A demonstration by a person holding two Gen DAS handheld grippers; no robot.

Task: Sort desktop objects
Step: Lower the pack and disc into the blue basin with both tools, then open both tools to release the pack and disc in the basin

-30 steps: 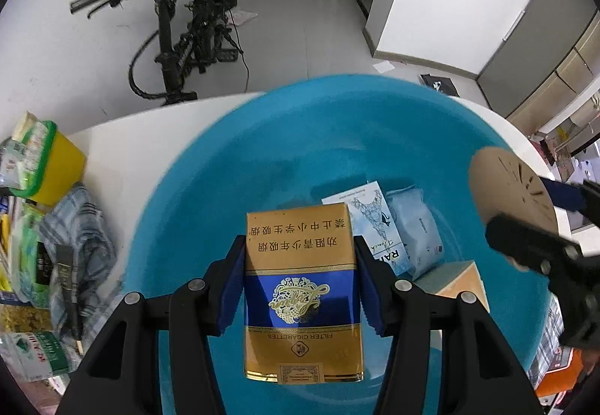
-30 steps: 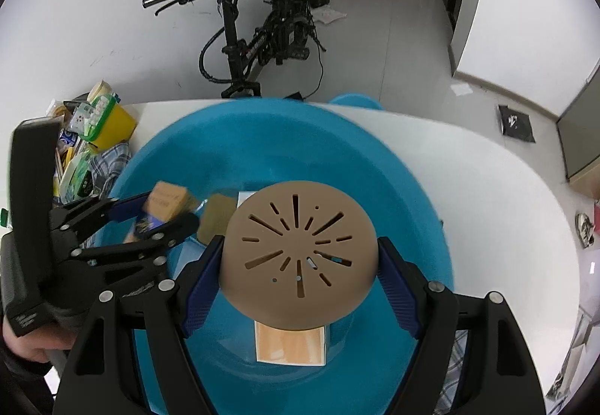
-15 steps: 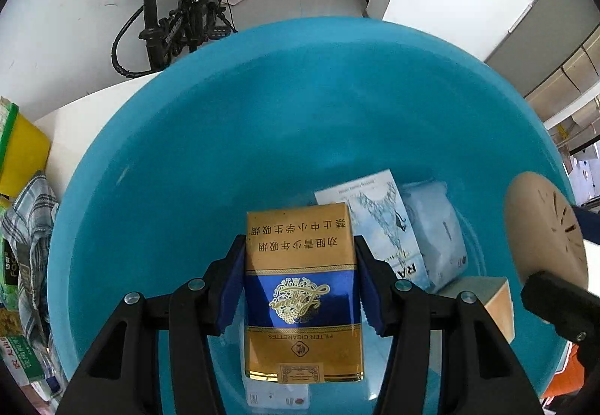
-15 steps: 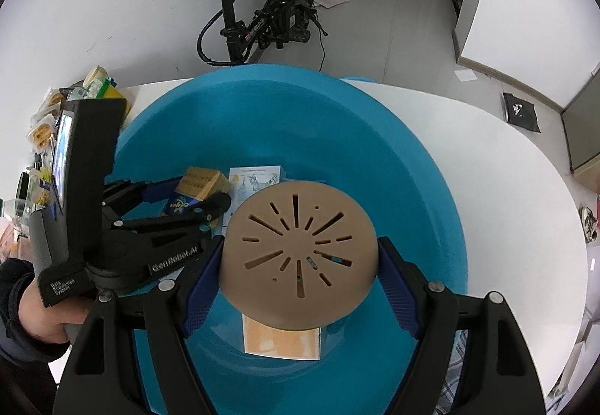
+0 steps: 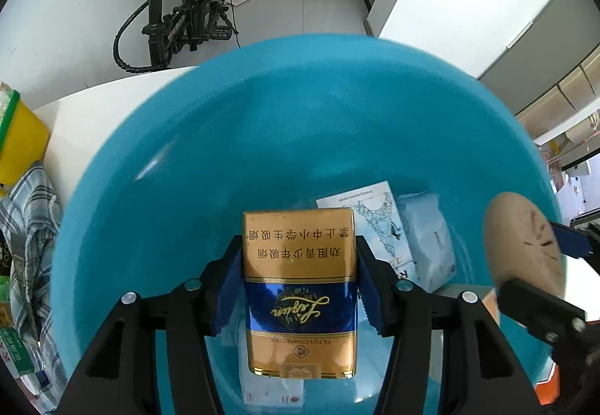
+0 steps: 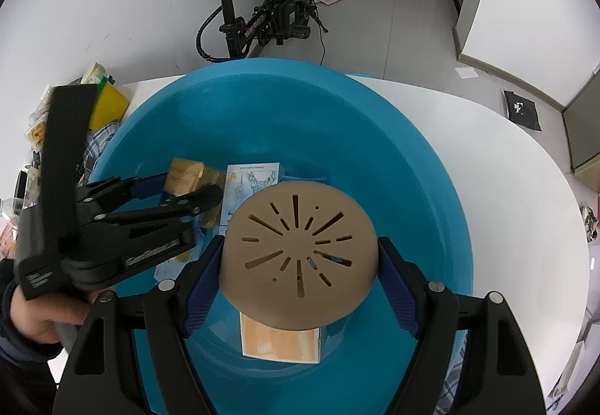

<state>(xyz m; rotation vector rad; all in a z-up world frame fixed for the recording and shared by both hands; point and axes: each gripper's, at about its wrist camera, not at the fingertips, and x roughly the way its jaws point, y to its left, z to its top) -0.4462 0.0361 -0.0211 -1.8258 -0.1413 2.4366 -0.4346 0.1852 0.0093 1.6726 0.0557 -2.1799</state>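
Cigarette pack (image 5: 298,287), long axis along your left gripper (image 5: 298,280) fingers, clamped above the blue basin (image 5: 262,137); your right gripper (image 6: 299,261) grips the slotted tan disc (image 6: 298,252) alongside.

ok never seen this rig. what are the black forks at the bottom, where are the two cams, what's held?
No robot: a person carries a two-finger gripper in each hand, and a fisheye camera on each looks along its fingers. Those forks are the fingers. The left wrist view shows the left gripper with a gold and blue cigarette pack between its pads. The right wrist view shows the right gripper clamped on a tan slotted disc. Both hang over a blue plastic basin on a white table, with a leaflet and packets inside.
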